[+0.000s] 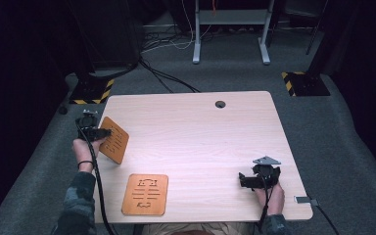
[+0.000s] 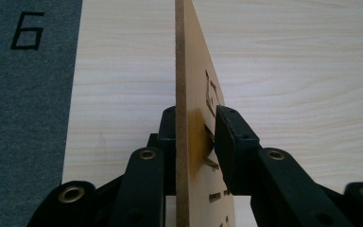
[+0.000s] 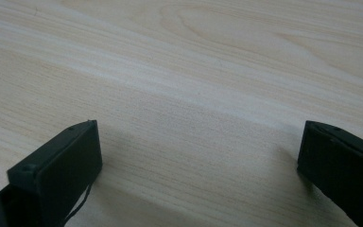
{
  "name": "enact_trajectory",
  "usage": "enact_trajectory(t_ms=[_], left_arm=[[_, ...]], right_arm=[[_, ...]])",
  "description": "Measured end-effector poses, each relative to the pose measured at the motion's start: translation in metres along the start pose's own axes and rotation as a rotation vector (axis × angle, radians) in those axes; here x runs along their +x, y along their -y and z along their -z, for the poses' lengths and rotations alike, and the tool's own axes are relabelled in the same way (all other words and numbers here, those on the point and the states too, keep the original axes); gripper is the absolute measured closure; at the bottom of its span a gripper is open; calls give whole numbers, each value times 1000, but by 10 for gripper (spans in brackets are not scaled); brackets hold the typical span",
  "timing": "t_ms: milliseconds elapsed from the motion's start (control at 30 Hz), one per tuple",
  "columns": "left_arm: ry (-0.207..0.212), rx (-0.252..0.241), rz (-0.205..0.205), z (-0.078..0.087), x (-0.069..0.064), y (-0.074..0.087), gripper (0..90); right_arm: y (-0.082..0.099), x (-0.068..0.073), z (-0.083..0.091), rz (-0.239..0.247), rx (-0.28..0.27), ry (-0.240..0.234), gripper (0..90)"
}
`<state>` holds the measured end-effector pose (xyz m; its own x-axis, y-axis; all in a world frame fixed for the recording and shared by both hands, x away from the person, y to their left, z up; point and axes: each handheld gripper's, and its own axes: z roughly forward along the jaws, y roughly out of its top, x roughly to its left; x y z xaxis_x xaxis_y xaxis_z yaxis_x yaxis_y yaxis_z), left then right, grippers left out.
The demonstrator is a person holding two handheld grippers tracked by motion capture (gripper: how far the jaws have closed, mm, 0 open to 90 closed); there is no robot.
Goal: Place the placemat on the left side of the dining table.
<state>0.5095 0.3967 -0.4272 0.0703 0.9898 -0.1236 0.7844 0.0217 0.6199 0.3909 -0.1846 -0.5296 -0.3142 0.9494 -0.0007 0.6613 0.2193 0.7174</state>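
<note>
While the left gripper [image 1: 99,132] gripped one brown board [image 1: 114,140] near the left edge of the table [image 1: 200,132], a second board [image 1: 146,194] lay flat on the table close to its near edge, apart from the first. In the high view the held board was tilted, its cut-out face turned up and toward the table's middle, and whether its lower corner touched the table could not be told. In the left gripper view the jaws of the left gripper [image 2: 196,142] were clamped on the held board [image 2: 189,71], one on each face, and the board stood edge-on between them, with slot-shaped cut-outs on its right face. Grey floor [image 2: 28,104] with a black mark like a "6" [image 2: 27,31] showed beyond the table's edge.

Near the table's right front corner, the right gripper [image 1: 247,180] rested low over the table, held by a hand [image 1: 273,195]. In the right gripper view its jaws stood wide apart with nothing between them, only bare table [image 3: 194,85] beneath.

A round hole [image 1: 220,104] sat near the table's far edge.
</note>
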Motion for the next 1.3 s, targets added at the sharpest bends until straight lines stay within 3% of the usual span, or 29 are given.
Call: enact_trajectory(t_ms=[467,867,933,1233,1300], left_arm=[[-13,33,12,-14,8,6,586],[7,46,46,-21,15,10,526],[7,58,36,-21,17,11,520],[35,40,74,-28,24,18,470],[36,52,60,-29,27,19,456]], right_arm=[[0,0,0,0,0,0,0],[0,0,0,0,0,0,0],[0,0,0,0,0,0,0],[0,0,0,1,0,0,0],[0,0,0,1,0,0,0]])
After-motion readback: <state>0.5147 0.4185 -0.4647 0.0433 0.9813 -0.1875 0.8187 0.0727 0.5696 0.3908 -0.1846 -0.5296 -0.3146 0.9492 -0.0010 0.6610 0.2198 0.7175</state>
